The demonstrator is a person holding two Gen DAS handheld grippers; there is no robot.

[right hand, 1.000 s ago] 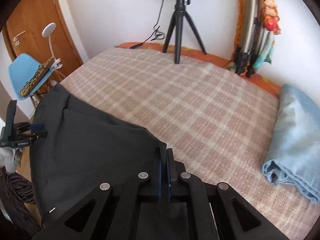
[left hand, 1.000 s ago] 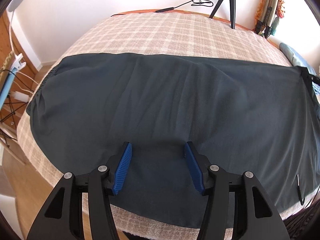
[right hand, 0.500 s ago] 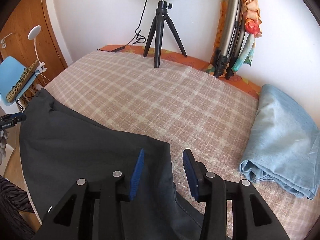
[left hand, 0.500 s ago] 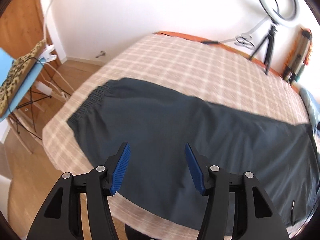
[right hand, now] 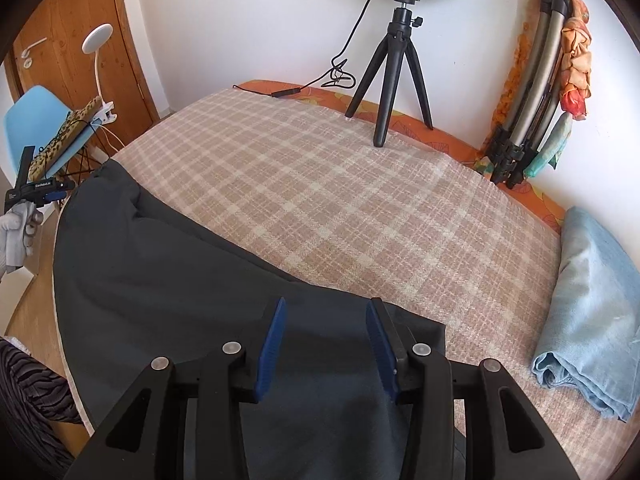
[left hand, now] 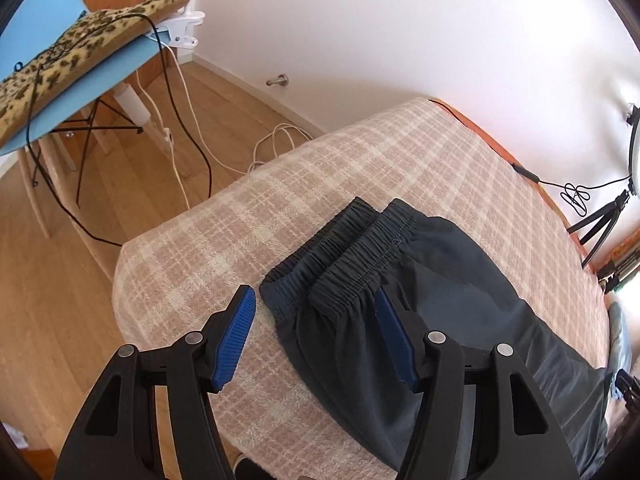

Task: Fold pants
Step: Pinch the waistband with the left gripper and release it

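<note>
**One fold made, the shorter folds still to come**

Two layers of elastic waistband [left hand: 352,256] lie stacked and slightly staggered near the bed's left corner, which reads as the pants [right hand: 168,280] already doubled lengthwise, leg on leg. They lie flat as a long dark strip along the near edge of the bed [right hand: 320,200], on its checked blanket.

At the left end, the left claw [left hand: 316,332] hangs over the waistband's near corner with its jaws opening; the cloth lies below and between the blue pads, but they do not press on it. In the right wrist view the same claw shows small at the far left, in a gloved hand [right hand: 16,232].

Moving right, the body of the pants lies smooth, with a soft ridge near the waist.

At the right end, the right claw [right hand: 326,340] stands about half open over the leg ends, gripping nothing; the fabric lies loose beneath it.

By my reading, the crosswise folds remain: hems brought toward the waistband, then perhaps once more. Further right, a folded light-blue cloth [right hand: 592,304] sits well apart from the pants.
</note>
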